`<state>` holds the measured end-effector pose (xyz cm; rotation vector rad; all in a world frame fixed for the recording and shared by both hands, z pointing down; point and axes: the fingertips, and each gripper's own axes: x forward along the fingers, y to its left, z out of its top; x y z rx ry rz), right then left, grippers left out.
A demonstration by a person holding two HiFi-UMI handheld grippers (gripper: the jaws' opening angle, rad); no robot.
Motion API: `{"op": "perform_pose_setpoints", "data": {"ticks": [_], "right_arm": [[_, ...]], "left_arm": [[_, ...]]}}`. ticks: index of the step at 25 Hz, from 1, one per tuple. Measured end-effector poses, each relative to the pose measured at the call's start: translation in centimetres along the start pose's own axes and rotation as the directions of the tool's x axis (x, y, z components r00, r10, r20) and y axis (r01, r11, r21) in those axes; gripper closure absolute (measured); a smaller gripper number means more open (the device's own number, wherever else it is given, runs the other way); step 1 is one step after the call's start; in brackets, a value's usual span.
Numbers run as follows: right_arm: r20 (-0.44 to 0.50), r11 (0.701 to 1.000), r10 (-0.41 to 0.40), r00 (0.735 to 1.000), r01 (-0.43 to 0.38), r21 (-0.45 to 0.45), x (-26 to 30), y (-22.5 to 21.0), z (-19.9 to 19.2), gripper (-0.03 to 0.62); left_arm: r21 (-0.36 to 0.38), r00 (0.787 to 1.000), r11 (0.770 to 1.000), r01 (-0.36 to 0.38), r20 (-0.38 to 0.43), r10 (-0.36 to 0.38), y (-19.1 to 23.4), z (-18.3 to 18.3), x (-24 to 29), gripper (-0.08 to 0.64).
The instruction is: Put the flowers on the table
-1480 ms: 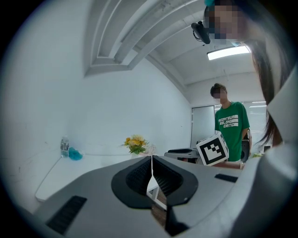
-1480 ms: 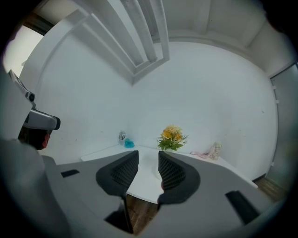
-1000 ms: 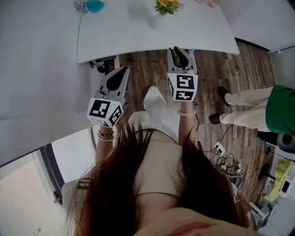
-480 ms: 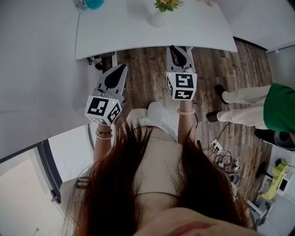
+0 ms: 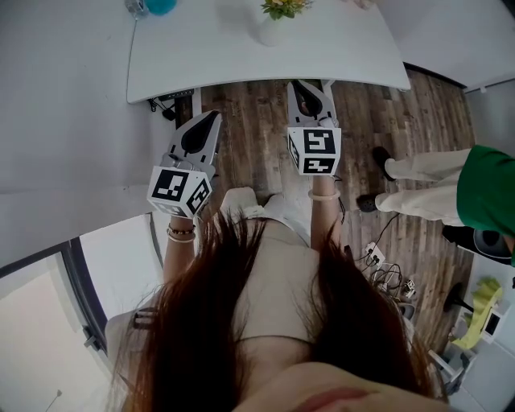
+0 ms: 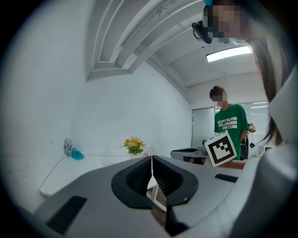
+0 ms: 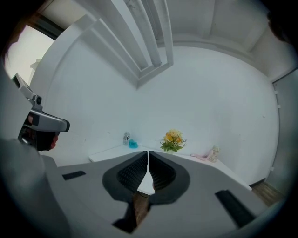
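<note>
Head view: the flowers [image 5: 280, 7] stand in a white vase [image 5: 269, 30] at the top centre of the frame, on the table [image 5: 217, 60]. Their stems are upright, the long axis vertical and the blooms up. The left gripper [image 5: 209, 122] is clenched on nothing. The right gripper [image 5: 308, 88] has just been closing its jaws, with nothing between them. Reaching in with clenched jaws would likely tip the top-heavy vase.

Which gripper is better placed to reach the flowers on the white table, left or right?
Right, probably: the right gripper is at the table edge, nearly in line with the flowers; the left gripper sits farther back. Both jaws shut, empty; the right's just closed.
</note>
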<state>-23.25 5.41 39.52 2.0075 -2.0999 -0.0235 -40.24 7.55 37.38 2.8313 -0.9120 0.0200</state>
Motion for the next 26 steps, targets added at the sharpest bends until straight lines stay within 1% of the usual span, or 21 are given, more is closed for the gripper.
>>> {"op": "perform_pose_setpoints", "data": {"ticks": [6,13,19,26], "right_arm": [[-0.004,1.000,0.017,1.000,-0.017,0.005,-1.8,-0.9,-0.3,0.561],[0.000,0.999,0.043,0.999,-0.043,0.002,-4.1,-2.0,-0.9,0.561],[0.012,0.999,0.048,0.999,-0.048,0.012,-5.5,-2.8,-1.0,0.561],[0.012,0.998,0.053,0.999,-0.053,0.015,-6.4,-3.6,-1.5,0.561]], "left_arm": [[0.006,1.000,1.000,-0.025,-0.002,0.025,-1.9,0.0,-0.1,0.552],[-0.002,0.999,0.999,-0.034,-0.003,0.034,-4.7,-0.5,0.0,0.552],[0.002,0.999,1.000,-0.031,-0.008,0.031,-6.7,-0.6,0.1,0.552],[-0.001,1.000,1.000,-0.028,-0.012,0.028,-8.0,-1.1,0.4,0.552]]}}
